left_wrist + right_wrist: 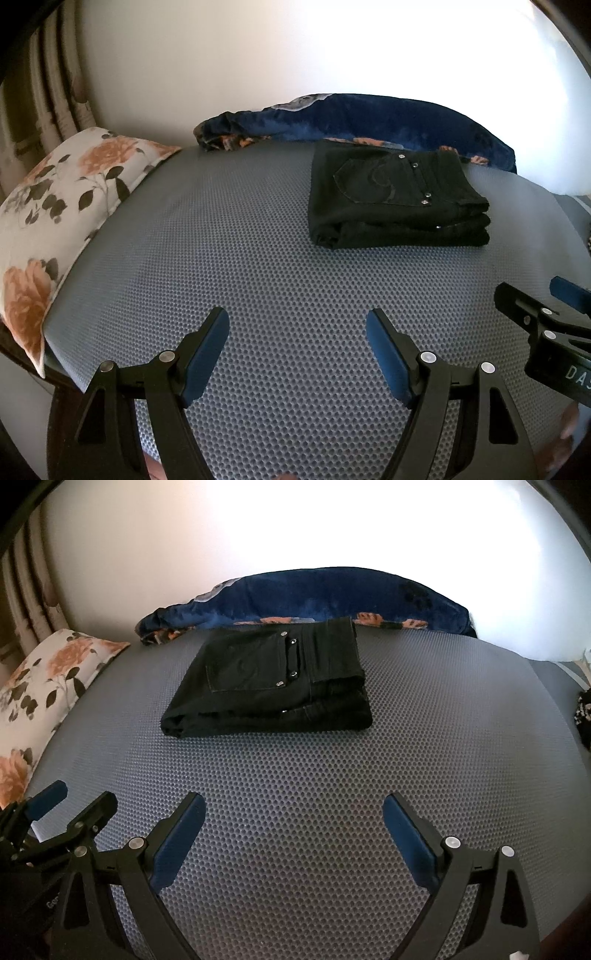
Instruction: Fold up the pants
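Observation:
Black pants point(395, 195) lie folded in a compact stack on the grey dotted mat point(240, 258), back pocket up. They also show in the right wrist view point(273, 683), at the mat's far middle. My left gripper point(297, 332) is open and empty, hovering over the near mat, well short of the pants. My right gripper point(293, 819) is open and empty too, over the near mat. The right gripper shows at the right edge of the left wrist view point(539, 306); the left gripper shows at the left edge of the right wrist view point(70, 801).
A floral pillow point(55, 214) lies along the mat's left side. A dark blue floral blanket point(369, 118) is bunched behind the pants against the white wall. A dark patterned object point(583, 716) sits at the right edge.

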`<state>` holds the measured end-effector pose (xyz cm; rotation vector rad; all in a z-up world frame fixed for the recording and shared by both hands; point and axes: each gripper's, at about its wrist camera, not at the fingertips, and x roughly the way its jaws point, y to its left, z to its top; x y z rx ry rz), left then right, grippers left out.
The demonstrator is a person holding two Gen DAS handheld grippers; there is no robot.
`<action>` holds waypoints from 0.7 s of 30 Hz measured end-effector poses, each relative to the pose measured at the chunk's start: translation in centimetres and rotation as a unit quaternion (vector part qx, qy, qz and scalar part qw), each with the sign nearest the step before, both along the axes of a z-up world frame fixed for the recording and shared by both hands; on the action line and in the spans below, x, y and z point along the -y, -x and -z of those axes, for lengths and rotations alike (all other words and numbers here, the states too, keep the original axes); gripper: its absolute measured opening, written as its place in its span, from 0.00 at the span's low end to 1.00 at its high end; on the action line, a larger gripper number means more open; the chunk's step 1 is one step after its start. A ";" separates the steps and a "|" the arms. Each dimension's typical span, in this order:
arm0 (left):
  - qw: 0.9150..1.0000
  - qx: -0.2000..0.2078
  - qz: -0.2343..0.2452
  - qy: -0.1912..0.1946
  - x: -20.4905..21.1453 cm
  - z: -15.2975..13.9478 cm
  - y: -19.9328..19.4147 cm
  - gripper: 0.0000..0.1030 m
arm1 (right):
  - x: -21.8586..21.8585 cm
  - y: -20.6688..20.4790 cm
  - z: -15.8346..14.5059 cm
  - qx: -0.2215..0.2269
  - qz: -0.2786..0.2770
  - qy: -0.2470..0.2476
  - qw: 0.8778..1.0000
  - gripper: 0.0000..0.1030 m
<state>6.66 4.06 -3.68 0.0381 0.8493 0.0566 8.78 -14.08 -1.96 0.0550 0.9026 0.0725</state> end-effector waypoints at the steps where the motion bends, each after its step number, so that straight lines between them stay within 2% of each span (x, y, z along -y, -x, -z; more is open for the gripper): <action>1: 1.000 0.000 -0.001 -0.001 0.0 0.0 0.0 0.75 | 0.0 0.0 0.0 0.001 0.000 0.000 1.000 0.93; 21: 0.999 0.014 0.004 -0.035 0.9 0.1 0.2 0.75 | 0.1 -0.1 0.5 -0.008 0.003 -0.006 1.000 0.93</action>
